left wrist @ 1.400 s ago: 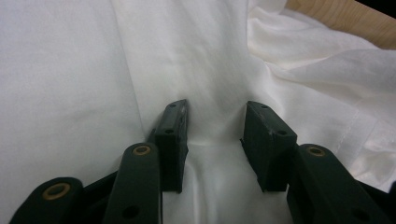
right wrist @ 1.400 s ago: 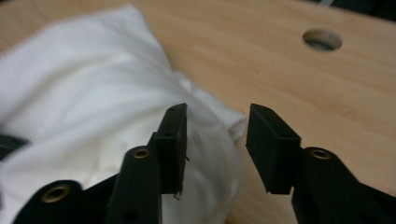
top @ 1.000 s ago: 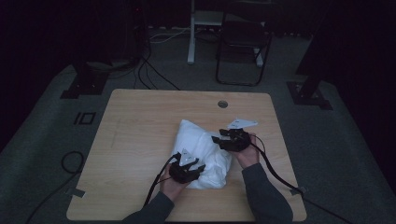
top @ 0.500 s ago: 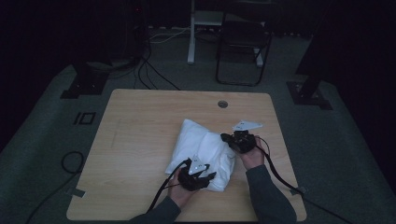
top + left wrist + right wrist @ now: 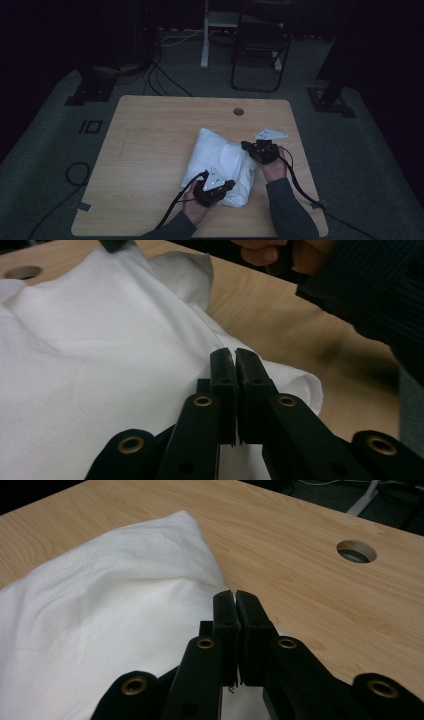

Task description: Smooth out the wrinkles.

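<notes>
The plump white fabric pillow (image 5: pixel 220 165) lies rumpled at lower centre of the pale wooden tabletop (image 5: pixel 150 150). The left hand-held gripper (image 5: pixel 234 356) has just clamped its near edge; the right hand-held gripper (image 5: pixel 234 597) is pinched on its right end.

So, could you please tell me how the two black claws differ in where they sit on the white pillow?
The left claw sits at the white pillow's near edge, by the person; the right claw sits at its far right side. The left claw points rightward across the wooden table; the right points leftward. Both are shut with white fabric at the tips.
</notes>
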`<state>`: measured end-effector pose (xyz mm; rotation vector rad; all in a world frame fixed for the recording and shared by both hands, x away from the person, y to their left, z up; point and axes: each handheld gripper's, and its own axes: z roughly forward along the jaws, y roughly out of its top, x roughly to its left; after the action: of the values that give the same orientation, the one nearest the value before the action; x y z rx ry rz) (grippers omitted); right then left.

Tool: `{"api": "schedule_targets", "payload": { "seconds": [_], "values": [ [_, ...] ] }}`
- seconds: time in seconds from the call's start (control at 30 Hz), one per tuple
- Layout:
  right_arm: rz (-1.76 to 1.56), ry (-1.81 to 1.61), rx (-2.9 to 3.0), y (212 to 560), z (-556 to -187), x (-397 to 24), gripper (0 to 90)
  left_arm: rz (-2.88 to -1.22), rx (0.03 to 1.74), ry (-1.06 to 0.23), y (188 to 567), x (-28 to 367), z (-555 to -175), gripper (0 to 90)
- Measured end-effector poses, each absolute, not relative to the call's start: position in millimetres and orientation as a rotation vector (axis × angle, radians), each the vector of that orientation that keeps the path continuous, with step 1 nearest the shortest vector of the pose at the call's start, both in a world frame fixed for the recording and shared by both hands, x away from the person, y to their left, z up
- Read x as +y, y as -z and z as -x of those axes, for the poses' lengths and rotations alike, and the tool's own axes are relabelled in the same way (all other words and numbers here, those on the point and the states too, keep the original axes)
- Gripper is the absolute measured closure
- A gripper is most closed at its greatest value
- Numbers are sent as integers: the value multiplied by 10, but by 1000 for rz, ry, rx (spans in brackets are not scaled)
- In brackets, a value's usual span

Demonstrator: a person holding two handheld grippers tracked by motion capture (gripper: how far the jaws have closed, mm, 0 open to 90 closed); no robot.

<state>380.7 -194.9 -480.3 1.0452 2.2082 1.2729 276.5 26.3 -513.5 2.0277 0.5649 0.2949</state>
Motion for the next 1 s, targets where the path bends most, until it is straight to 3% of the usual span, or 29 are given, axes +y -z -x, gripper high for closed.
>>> {"api": "schedule_targets", "payload": {
  "seconds": [0.13,0.33,0.53,1.0],
  "values": [
    [-1062,-1212,2224,4904,-3766,-2012,886,-2033,569,-287,5078,323,-2829,650],
    [-1099,-1215,2227,5001,-3770,-2117,887,-1986,648,-449,4719,646,-3174,526],
    [-1086,-1206,2229,4984,-3748,-2109,888,-2066,741,-316,4929,757,-3615,374],
    [-1096,-1063,2333,5053,-3535,-2202,889,-2103,750,-276,5184,674,-3536,328]
  ]
}}
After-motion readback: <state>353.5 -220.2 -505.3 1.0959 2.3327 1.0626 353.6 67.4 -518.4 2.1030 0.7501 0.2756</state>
